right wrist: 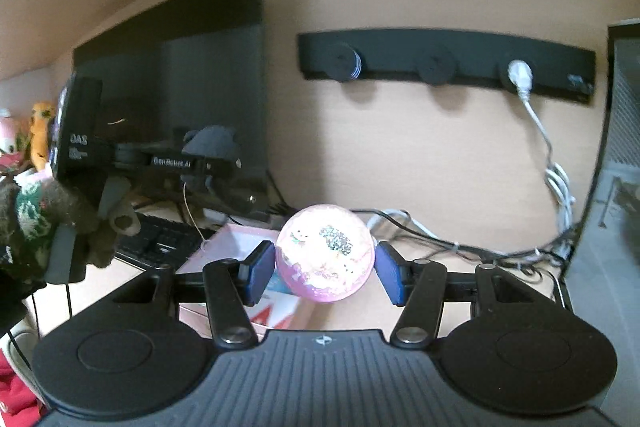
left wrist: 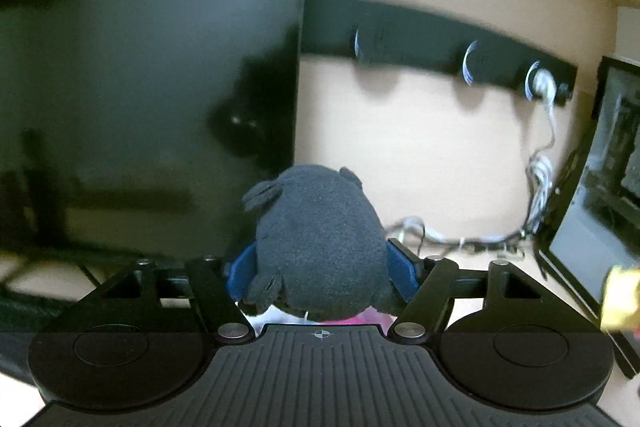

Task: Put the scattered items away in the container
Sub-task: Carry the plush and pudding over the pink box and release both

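Observation:
A dark grey plush toy [left wrist: 320, 235] fills the gap between the blue pads [left wrist: 400, 273] of my left gripper [left wrist: 320, 267], which is shut on it and held up in the air in front of a monitor. From the right wrist view the same left gripper [right wrist: 210, 167] shows at the left with the plush toy [right wrist: 210, 145] in its jaws. My right gripper [right wrist: 325, 273] is shut on a pink patterned ball [right wrist: 326, 253], both blue pads [right wrist: 259, 273] pressing its sides. Below the ball lies a pink-rimmed box [right wrist: 236, 243] on the desk.
A dark monitor [right wrist: 192, 87] stands at the left with a black keyboard [right wrist: 160, 243] before it. A black socket strip [right wrist: 444, 61] is on the wall, a white cable [right wrist: 556, 179] trailing to the desk. A computer case [right wrist: 616, 187] is on the right. A gloved hand [right wrist: 44, 223] holds the left gripper.

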### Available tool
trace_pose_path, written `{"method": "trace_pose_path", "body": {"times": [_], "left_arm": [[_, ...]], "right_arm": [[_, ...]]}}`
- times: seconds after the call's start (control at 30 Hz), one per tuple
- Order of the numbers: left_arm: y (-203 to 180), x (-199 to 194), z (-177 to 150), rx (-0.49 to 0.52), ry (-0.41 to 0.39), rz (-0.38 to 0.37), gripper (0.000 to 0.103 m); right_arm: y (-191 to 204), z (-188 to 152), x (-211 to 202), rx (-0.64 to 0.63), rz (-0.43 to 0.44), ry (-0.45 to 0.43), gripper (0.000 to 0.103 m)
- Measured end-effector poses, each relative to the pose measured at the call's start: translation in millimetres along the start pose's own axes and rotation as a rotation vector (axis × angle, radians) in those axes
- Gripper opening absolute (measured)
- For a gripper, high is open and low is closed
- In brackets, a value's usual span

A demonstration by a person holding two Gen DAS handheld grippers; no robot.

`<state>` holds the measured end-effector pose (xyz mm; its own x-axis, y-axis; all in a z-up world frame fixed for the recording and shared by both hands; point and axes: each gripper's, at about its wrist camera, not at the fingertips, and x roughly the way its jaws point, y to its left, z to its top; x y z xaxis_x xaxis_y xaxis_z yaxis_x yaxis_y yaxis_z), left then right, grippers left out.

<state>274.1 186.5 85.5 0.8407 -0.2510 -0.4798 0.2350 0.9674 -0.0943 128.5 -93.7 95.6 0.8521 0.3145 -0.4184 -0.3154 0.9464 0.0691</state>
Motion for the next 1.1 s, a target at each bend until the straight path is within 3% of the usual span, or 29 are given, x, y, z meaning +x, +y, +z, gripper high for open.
{"method": "trace_pose_path", "body": {"times": [0.1, 0.2, 0.23, 0.4, 0.63, 0.9, 0.93, 1.1], "left_arm": [[5.6, 25.7, -23.1, -0.011, 0.069, 0.030, 0.085], [10.8, 25.6, -46.2, -0.044, 0.098, 0.050, 0.092], [12.8, 20.2, -54.4, -0.065, 0.097, 0.055, 0.096], [18.3, -22.1, -98.9, -0.156, 0.110, 0.098, 0.096], [13.8, -59.3, -146.6, -0.265, 0.199, 0.127, 0.098], [0.7, -85.9, -164.4, -0.291, 0.250, 0.158, 0.100], [2.5, -89.5, -167.1, -0.298, 0.257, 0.171, 0.100], [17.3, -103.9, -179.9, -0.342, 0.279, 0.219, 0.100]], "right_arm": [[-5.1, -0.4, 12.1, 0.008, -0.013, 0.022, 0.055], [-7.2, -1.0, 26.4, 0.001, -0.011, 0.051, 0.055], [-7.3, 0.0, 32.1, -0.003, -0.004, 0.059, 0.055], [1.6, 0.9, 59.9, -0.028, 0.054, 0.097, 0.055], [33.9, 15.3, 115.2, -0.109, 0.175, 0.125, 0.054], [84.0, 45.6, 189.4, -0.106, 0.298, 0.128, 0.055], [86.7, 48.7, 199.1, -0.090, 0.312, 0.135, 0.059], [82.3, 48.6, 210.6, -0.048, 0.297, 0.137, 0.062]]}}
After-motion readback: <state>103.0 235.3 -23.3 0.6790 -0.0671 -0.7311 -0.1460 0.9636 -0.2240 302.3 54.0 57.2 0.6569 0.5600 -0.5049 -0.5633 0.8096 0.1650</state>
